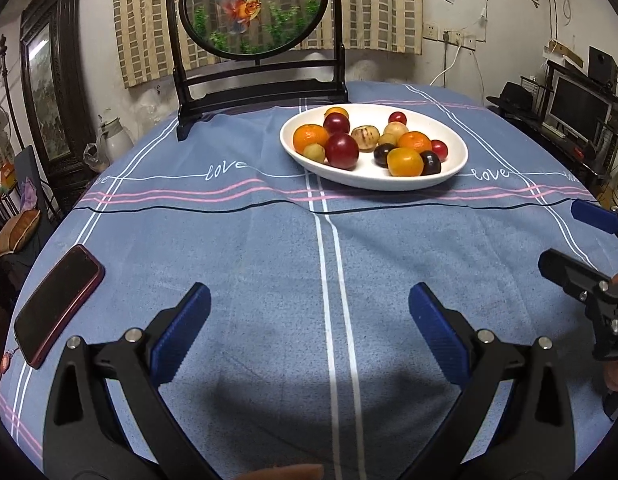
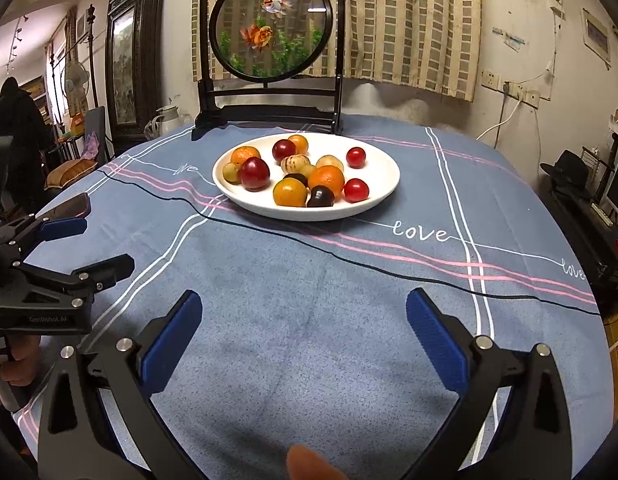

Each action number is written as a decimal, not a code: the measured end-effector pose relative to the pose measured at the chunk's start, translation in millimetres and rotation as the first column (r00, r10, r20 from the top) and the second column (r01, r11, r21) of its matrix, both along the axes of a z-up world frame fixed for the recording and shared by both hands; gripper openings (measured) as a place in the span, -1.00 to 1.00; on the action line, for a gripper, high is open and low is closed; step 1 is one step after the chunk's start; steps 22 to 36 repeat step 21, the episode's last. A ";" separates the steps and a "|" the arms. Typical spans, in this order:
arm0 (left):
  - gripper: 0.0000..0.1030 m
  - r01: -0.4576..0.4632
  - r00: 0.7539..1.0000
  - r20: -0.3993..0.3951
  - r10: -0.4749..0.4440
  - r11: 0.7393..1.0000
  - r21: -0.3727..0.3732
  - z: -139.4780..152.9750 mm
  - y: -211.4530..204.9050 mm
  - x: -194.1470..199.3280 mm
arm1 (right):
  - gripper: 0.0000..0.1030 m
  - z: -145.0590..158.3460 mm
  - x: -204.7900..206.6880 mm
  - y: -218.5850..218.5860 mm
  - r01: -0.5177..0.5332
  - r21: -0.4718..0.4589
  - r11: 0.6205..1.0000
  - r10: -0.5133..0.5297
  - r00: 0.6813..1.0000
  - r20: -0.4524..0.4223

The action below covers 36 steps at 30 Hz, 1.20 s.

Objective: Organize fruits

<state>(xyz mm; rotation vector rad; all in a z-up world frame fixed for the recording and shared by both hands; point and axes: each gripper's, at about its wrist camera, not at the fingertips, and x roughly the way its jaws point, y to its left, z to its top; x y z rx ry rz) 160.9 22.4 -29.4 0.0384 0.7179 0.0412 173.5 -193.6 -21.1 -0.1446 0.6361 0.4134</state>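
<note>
On the white plate (image 2: 383, 184) the fruits (image 2: 305, 174) look small, round, rollable; my left gripper (image 1: 309, 308) and right gripper (image 2: 303, 312) gape wide, empty—I'd pinch one gently across its middle.

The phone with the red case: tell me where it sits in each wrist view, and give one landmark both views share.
Left wrist view: the phone lies flat on the blue tablecloth at lower left, left of the left gripper.
Right wrist view: the phone shows only in part at the left edge, behind the left gripper.
Shared landmark: the white plate of fruit.
</note>
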 end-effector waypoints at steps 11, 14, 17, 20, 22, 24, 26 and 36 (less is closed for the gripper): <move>0.96 -0.001 1.000 0.006 0.001 1.000 0.001 0.6 0.9 -1.0 | 0.97 -1.5 0.8 0.3 0.010 -0.017 1.000 -0.010 1.000 -0.005; 0.96 -0.006 1.000 0.006 0.006 1.000 -0.001 0.7 1.4 -1.0 | 0.97 -1.6 1.1 0.1 0.012 -0.017 1.000 -0.012 1.000 -0.006; 0.96 -0.011 1.000 -0.001 0.011 1.000 0.013 -0.6 -0.3 0.2 | 0.97 -2.6 1.7 -0.3 0.012 -0.018 1.000 -0.013 1.000 -0.010; 0.96 0.000 1.000 0.002 0.000 1.000 0.021 -0.2 -2.5 -0.2 | 0.97 -2.7 1.7 -0.3 0.013 -0.017 1.000 -0.013 1.000 -0.011; 0.96 0.002 1.000 0.002 -0.002 1.000 0.023 -0.2 -3.0 -0.2 | 0.97 -2.8 1.7 -0.2 0.014 -0.018 1.000 -0.014 1.000 -0.011; 0.96 0.002 1.000 0.002 -0.002 1.000 0.023 -0.2 -3.0 -0.2 | 0.97 -2.8 1.7 -0.2 0.014 -0.018 1.000 -0.014 1.000 -0.011; 0.96 0.002 1.000 0.002 -0.002 1.000 0.023 -0.2 -3.0 -0.2 | 0.97 -2.8 1.7 -0.2 0.014 -0.018 1.000 -0.014 1.000 -0.011; 0.96 0.002 1.000 0.002 -0.002 1.000 0.023 -0.2 -3.0 -0.2 | 0.97 -2.8 1.7 -0.2 0.014 -0.018 1.000 -0.014 1.000 -0.011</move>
